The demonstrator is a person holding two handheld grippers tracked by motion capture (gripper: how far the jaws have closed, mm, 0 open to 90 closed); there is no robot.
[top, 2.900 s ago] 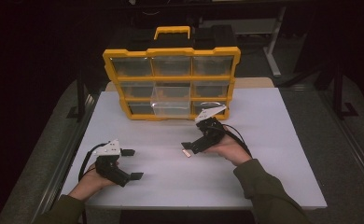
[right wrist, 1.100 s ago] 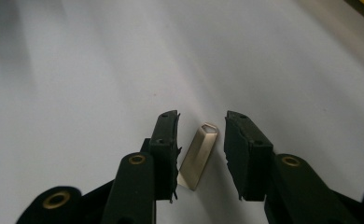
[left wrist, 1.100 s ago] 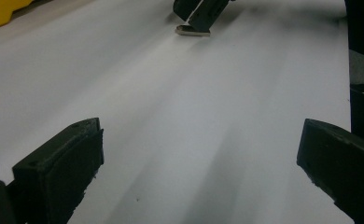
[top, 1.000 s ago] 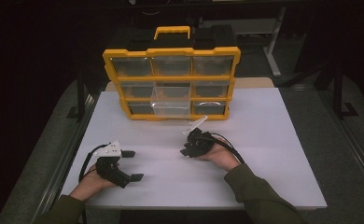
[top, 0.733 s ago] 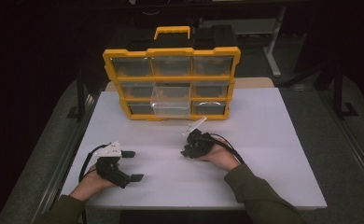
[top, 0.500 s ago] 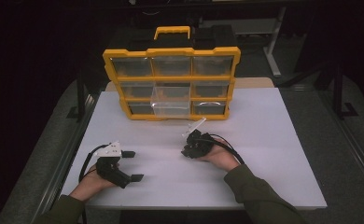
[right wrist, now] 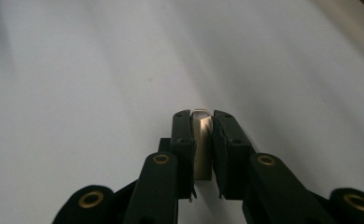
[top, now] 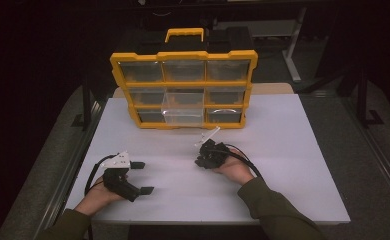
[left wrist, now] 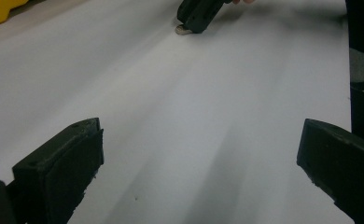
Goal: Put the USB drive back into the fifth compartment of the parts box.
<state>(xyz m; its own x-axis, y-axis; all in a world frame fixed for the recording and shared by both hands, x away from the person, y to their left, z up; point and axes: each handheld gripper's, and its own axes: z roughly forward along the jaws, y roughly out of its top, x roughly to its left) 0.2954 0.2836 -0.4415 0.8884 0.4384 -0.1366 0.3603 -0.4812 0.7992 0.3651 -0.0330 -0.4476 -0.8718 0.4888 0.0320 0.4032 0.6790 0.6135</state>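
Observation:
A small pale metal piece (right wrist: 202,140) stands on edge on the white table, and my right gripper (right wrist: 201,114) is shut on it; the jaws have just been closing on it. In the high view my right gripper (top: 201,161) rests low on the table's middle, pointing left. The left gripper view shows that gripper (left wrist: 196,18) far off, with the piece (left wrist: 184,30) at its tip. My left gripper (top: 143,177) lies at the front left, open with bare table between its jaws (left wrist: 199,154).
A yellow organizer (top: 183,56) with clear drawers stands upright at the back of the white table (top: 293,150). Its lower middle drawer (top: 183,109) is pulled out toward me. Dark floor and metal frame legs surround the table.
My right hand came down and left from near the organizer to the table's middle, then stayed there while its jaws closed on the small piece. The left hand has not moved.

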